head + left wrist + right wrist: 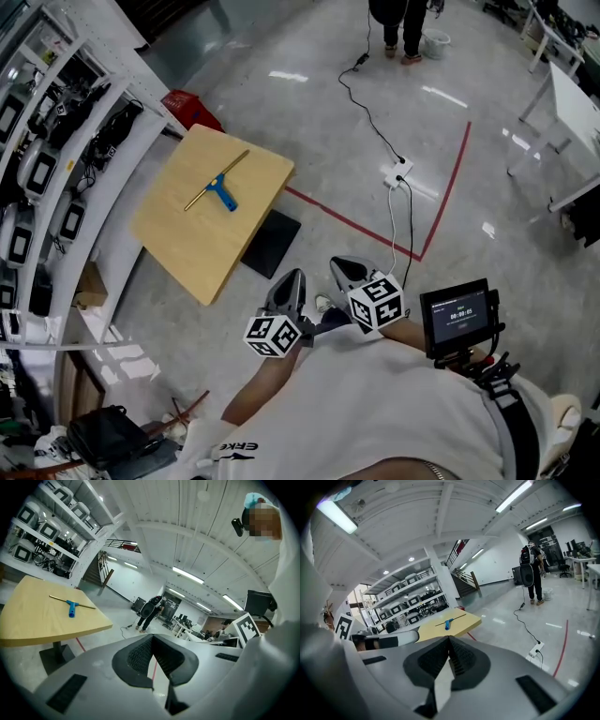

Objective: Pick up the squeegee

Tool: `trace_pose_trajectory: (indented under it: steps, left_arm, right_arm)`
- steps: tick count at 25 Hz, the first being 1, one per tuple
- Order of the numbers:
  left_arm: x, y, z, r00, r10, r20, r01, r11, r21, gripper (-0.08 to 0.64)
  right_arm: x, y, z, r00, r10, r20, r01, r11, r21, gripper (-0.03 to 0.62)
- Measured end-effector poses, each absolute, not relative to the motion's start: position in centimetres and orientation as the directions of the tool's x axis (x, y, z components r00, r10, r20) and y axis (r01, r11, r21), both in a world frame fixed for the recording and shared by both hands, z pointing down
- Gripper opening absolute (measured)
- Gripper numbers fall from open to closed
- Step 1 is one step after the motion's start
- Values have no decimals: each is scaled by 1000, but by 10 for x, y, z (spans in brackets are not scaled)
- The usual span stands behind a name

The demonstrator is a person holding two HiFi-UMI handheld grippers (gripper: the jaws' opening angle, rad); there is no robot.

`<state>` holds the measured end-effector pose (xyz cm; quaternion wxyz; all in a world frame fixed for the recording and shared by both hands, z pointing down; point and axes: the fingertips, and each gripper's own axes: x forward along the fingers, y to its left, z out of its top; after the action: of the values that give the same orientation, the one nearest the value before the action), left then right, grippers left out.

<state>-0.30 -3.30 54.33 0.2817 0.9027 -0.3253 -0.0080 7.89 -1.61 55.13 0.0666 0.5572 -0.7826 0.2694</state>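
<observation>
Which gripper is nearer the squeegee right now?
Left, slightly. In the head view the left gripper sits short of the table, below-right of the squeegee; the right gripper is beside it, farther out. Both are well clear.

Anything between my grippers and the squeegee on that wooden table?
Nothing visible. The blue-handled squeegee with its brass-coloured blade lies alone on the light wooden table, and only bare grey floor separates the table's near edge from the left gripper and right gripper, both shut and empty.
</observation>
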Motion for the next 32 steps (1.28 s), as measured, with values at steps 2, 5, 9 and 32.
trace_pose_trajectory:
  steps: [2, 5, 9, 32]
  left_arm:
    - [-3, -36, 545, 789, -591, 169, -582, -629, 516, 3]
    - [-6, -41, 539, 785, -598, 164, -582, -622, 524, 3]
    - [-15, -55, 528, 781, -605, 158, -583, -613, 534, 3]
    - [-109, -168, 560, 681, -700, 217, -678, -490, 549, 3]
  right_arm:
    - [78, -18, 552, -370, -833, 411, -910, 237, -339, 3]
    - [75, -19, 547, -369, -826, 426, -914, 240, -326, 3]
    - [66, -34, 538, -363, -811, 458, -922, 242, -302, 3]
    - [-29, -160, 567, -437, -700, 564, -897, 386, -217, 3]
